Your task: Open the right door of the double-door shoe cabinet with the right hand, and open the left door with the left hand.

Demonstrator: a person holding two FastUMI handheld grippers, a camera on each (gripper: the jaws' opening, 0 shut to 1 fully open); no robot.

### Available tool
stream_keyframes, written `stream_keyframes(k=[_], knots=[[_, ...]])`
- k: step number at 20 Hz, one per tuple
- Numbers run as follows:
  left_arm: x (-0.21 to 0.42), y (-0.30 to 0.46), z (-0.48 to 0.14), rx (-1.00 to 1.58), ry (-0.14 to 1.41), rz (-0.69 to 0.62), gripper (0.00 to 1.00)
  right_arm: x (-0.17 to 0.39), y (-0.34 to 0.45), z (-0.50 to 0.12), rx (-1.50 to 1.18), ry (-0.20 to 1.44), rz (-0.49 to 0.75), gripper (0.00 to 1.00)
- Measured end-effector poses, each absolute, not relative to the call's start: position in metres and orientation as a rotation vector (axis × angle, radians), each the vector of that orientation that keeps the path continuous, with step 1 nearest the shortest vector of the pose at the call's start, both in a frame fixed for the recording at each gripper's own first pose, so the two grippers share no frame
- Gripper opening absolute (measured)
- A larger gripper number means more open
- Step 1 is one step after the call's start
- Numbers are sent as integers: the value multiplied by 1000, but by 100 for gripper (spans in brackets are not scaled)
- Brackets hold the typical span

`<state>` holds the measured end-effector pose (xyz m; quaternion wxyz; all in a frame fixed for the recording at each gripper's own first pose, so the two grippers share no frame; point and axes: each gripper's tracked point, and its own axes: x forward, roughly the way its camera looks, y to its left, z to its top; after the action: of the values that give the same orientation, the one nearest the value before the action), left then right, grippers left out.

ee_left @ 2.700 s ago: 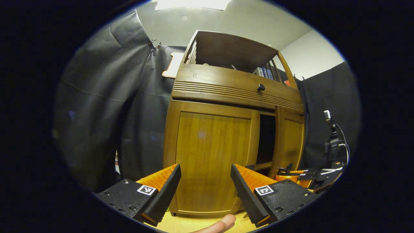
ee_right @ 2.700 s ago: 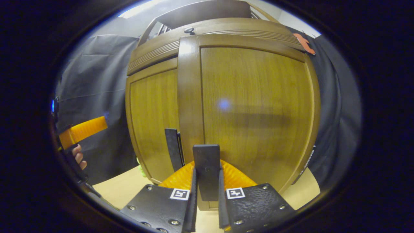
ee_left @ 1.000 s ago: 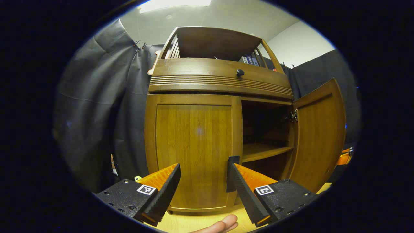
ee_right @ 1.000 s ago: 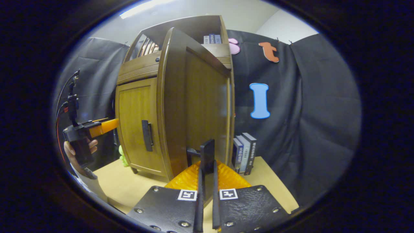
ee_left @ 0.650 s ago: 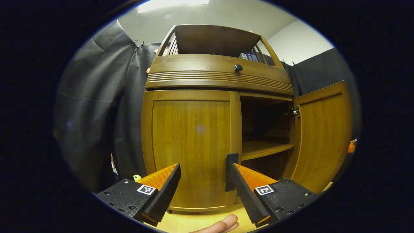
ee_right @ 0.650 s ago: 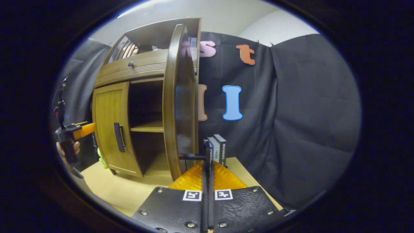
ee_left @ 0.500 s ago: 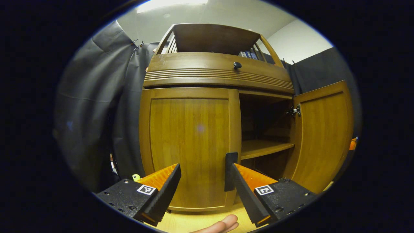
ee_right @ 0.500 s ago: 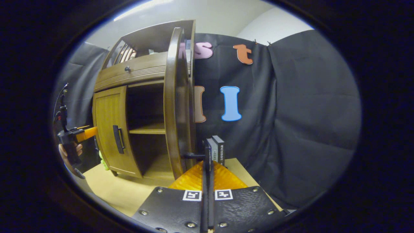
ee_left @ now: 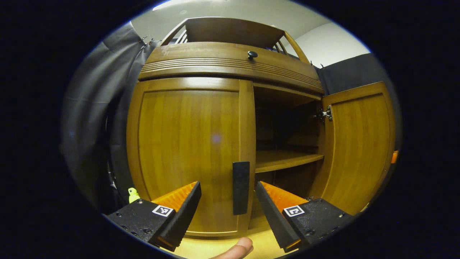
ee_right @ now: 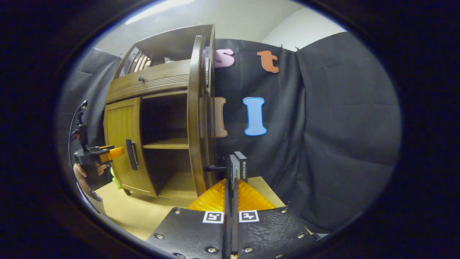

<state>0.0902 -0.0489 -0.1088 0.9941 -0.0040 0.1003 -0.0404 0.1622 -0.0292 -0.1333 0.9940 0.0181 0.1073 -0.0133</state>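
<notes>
I'm working the left half of the job now. In the left gripper view, my left gripper point(ee_left: 227, 207) is spread wide and hovering just in front of the left door point(ee_left: 187, 144), which is closed. Its dark vertical handle point(ee_left: 240, 187) is standing between my two fingers, nearer the right-hand one; I can't tell whether either finger is touching it. Further right, the shoe cabinet point(ee_left: 230, 64) is showing its inner shelf point(ee_left: 284, 160), and the right door point(ee_left: 357, 144) is standing swung well out on its hinge point(ee_left: 325, 114).

In the right gripper view, the left gripper point(ee_right: 107, 154) is showing far left with a hand point(ee_right: 84, 172) holding it, close to the left door's handle point(ee_right: 131, 154). The right door point(ee_right: 197, 118) is edge-on toward me, and my right gripper point(ee_right: 231, 180) is pressed together on the right door's handle point(ee_right: 230, 169), pinching it thin. A few books point(ee_right: 240, 166) are standing on the tabletop point(ee_right: 136, 208) just behind.

I'm judging the right door done and the left door as the step in hand. The next move calls for centring the handle between the left fingers, closing on it firmly, then pulling back along an arc leftward around the left-side hinge, so the grip isn't slipping off.
</notes>
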Motion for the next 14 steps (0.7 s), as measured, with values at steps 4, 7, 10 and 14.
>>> stream_keyframes(k=[4,7,10,14], knots=[[107,-63,-128,-17,205,-99,92,148,-62,-130,-11,194,-198,45],[118,-69,-142,-21,208,-100,96,138,-60,-124,-32,191,-242,95],[128,-67,-136,-5,161,-79,84,124,-47,-117,-88,160,-238,99],[137,-64,-132,-36,146,-91,41,97,-19,-101,-49,104,-213,96]])
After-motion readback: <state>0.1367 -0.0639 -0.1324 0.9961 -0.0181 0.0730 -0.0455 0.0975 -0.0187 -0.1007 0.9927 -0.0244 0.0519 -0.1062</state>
